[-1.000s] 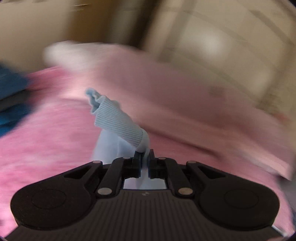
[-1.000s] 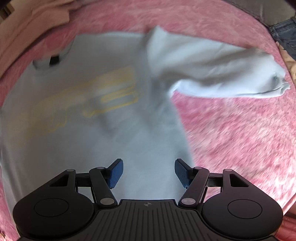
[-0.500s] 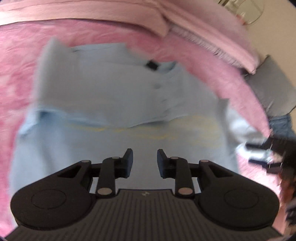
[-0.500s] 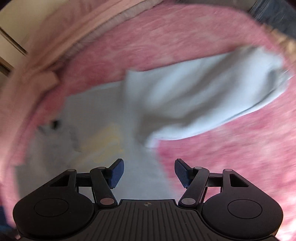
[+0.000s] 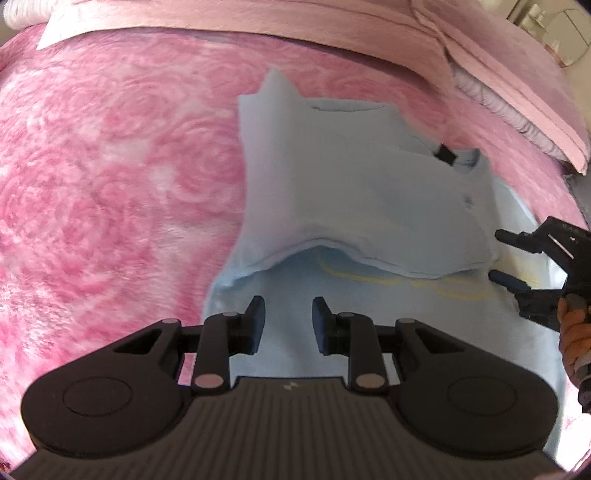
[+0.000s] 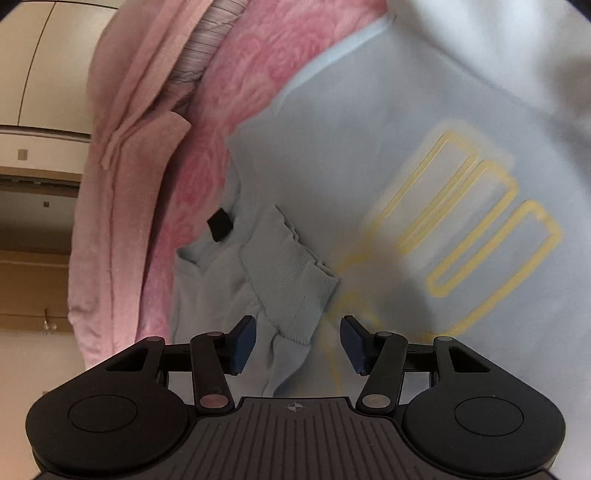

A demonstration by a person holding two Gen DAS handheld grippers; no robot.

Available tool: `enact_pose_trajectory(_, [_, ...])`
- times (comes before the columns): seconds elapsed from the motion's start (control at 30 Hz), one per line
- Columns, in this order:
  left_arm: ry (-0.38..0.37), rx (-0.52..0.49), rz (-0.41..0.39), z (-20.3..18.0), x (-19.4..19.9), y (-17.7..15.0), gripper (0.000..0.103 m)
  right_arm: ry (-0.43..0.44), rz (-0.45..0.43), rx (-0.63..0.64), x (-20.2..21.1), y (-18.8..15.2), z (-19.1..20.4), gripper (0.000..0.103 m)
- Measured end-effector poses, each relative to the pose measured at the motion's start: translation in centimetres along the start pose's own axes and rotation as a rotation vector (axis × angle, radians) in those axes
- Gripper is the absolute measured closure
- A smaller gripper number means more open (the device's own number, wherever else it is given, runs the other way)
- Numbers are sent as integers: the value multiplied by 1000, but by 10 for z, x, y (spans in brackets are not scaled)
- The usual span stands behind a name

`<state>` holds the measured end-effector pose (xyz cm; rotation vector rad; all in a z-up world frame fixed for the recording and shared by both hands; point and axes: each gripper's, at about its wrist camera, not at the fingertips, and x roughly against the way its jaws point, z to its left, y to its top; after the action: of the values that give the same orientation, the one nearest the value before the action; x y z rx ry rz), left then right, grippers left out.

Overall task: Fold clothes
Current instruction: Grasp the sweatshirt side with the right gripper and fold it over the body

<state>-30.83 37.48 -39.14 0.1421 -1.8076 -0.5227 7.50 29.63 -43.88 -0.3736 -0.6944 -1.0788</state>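
Note:
A light blue sweatshirt (image 5: 354, 206) with yellow outlined lettering (image 6: 476, 221) lies flat on a pink rose-patterned blanket (image 5: 110, 184). One sleeve is folded across its chest, and the ribbed cuff (image 6: 291, 284) rests beside the neckline with its black tag (image 6: 219, 225). My left gripper (image 5: 288, 325) hovers open over the lower body of the sweatshirt, holding nothing. My right gripper (image 6: 297, 341) is open just above the folded cuff, with nothing between its fingers. In the left wrist view, the right gripper (image 5: 509, 258) shows at the sweatshirt's right edge, held by a hand.
A folded pale pink blanket (image 5: 332, 33) and a striped grey cloth (image 6: 207, 51) lie along the far edge of the bed. Beyond them stand a cream wall and wooden furniture (image 6: 33, 280). Pink blanket spreads wide to the left of the sweatshirt.
My left gripper was shut on the sleeve cuff one second ago; it has let go and the sleeve now lies folded across the chest. My right gripper swung from the other sleeve toward the neckline.

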Motion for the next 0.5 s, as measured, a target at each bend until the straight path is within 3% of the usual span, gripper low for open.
enact_pose_trajectory(0.03, [-2, 1, 3, 3, -1, -1, 80, -7, -5, 8, -5, -1, 2, 51])
enact_pose_trajectory(0.07, [-2, 1, 6, 5, -3, -2, 80, -28, -9, 22, -9, -1, 4, 71])
enact_pose_trajectory(0.1, [-2, -1, 8, 6, -7, -3, 80, -46, -13, 37, -12, -2, 6, 98])
enact_pose_trajectory(0.13, [-3, -5, 8, 6, -9, -3, 80, -45, -25, 61, -12, -2, 8, 98])
enact_pose_trajectory(0.27, [2, -10, -7, 6, -13, -3, 80, 59, -256, 325, 37, -16, 41, 99])
enact_pose_trajectory(0.33, [-3, 6, -1, 9, -16, -2, 80, 35, -358, 401, 66, -23, 46, 99])
enact_pose_trajectory(0.47, [7, -15, -4, 8, -21, -1, 81, -150, -299, 303, 65, -11, 8, 98])
enact_pose_trajectory(0.5, [10, -22, -5, 8, -22, 0, 81, -160, -290, 299, 64, -11, 5, 98])
